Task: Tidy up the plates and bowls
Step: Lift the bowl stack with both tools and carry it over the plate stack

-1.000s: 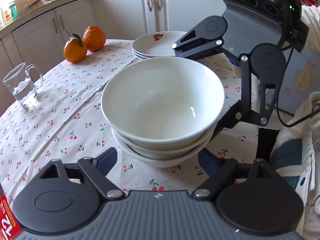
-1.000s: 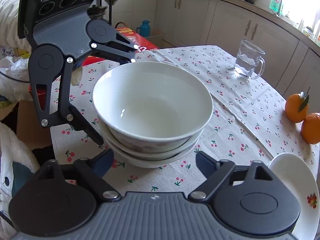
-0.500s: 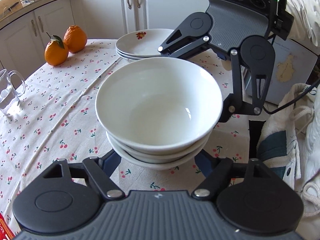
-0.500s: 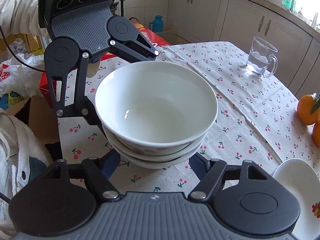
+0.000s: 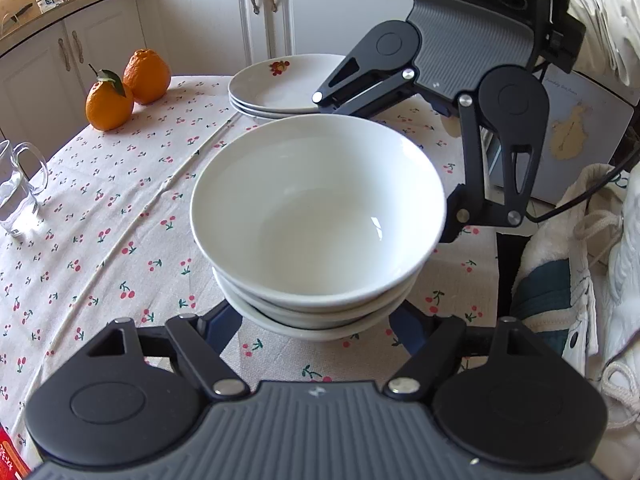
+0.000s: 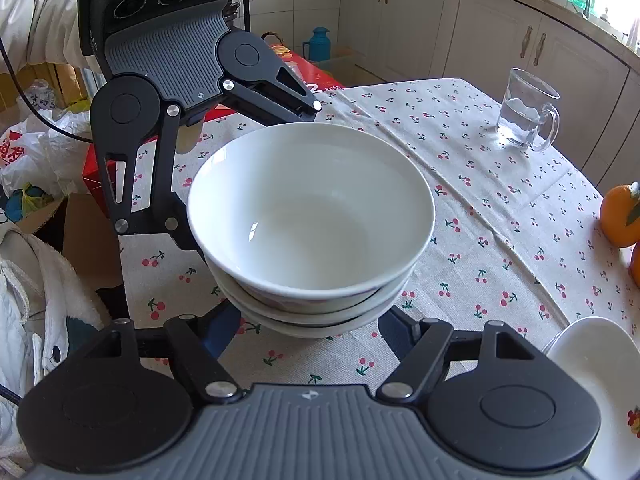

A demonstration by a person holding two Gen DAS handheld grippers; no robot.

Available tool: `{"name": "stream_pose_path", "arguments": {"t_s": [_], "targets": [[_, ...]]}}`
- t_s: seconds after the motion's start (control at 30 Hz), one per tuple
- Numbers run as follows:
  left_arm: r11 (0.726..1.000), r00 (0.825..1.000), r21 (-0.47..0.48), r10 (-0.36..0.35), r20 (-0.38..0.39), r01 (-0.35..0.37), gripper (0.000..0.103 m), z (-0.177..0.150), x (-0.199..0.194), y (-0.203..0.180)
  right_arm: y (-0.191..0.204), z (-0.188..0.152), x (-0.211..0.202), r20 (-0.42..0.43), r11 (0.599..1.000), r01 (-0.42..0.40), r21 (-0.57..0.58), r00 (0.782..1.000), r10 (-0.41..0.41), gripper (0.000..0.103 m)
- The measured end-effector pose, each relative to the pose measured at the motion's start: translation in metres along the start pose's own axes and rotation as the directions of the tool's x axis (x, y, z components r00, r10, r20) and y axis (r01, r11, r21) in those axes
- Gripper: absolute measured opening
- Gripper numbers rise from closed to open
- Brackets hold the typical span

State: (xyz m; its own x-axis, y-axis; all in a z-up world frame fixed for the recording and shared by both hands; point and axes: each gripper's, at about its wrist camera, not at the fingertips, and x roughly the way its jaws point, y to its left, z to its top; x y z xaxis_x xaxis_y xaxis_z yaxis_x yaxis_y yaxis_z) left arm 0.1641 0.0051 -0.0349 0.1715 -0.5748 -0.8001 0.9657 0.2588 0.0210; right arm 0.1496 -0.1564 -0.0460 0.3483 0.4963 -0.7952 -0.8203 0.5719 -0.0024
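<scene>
update: both tongs have closed in on the bowl stack. a second ago the blue pads of each pair stood clear of it on either side; now they're tucked under the rim of the bottom bowl, so the gap is gone.

- left tongs: narrowed a lot, 1 finger on each side of the stack's base. the pad tips are hidden under the rim, so i can't tell if they're actually pressing on the bowl.
- right tongs: same picture from the opposite side. they narrowed less, the tips are also hidden, and contact can't be confirmed.
- neither pair is moving its jaws right now, and both point steeply down at the stack.

where things are: 3 white bowls nested, sitting upright on the table, near the edge on the person's side, between the 2 tongs. the stack looks unmoved and not tilted. the plate stack, 3 plates with a flower print, sits further back on the table, well apart from the bowls. the oranges and the glass mug aren't in the way.

my read: bowls and plates are each already stacked, so sorting looks mostly done. this looks like the setup for a 2-handed lift to relocate the bowl stack. the risk i see is smooth glazed bowls held low on curved walls; uneven squeeze or lift could tip the top bowl or let the stack slip.
</scene>
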Motion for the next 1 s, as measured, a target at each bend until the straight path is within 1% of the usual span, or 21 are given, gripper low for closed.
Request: {"name": "stream_pose_path", "arguments": {"t_s": [0.2,0.4,0.57,0.8,1.0], "targets": [[1.0,1.0,-0.01,0.003,-0.001,-0.003,0.08,0.002,0.0,-0.001,-0.003,0.0,-0.001,-0.005,1.0,-0.015,0.008,1.0,0.016,0.079],[1.0,1.0,-0.001,0.01,0.007,-0.01,0.08,0.009,-0.001,-0.006,-0.006,-0.004,-0.008,-0.003,0.999,-0.032,0.028,0.999,0.032,0.079],[1.0,1.0,0.012,0.011,0.018,-0.011,0.08,0.02,-0.001,-0.009,-0.007,-0.006,-0.02,-0.001,0.999,-0.019,0.026,1.0,0.019,0.079],[0.999,0.999,0.041,0.007,0.046,-0.009,0.08,0.046,0.003,-0.01,-0.013,-0.011,-0.047,0.002,0.999,0.024,0.021,1.0,-0.024,0.079],[0.996,0.997,0.094,-0.001,0.073,-0.006,0.08,0.081,0.011,-0.006,-0.03,-0.019,-0.076,0.006,0.997,0.075,0.031,0.997,-0.076,0.079]]}}
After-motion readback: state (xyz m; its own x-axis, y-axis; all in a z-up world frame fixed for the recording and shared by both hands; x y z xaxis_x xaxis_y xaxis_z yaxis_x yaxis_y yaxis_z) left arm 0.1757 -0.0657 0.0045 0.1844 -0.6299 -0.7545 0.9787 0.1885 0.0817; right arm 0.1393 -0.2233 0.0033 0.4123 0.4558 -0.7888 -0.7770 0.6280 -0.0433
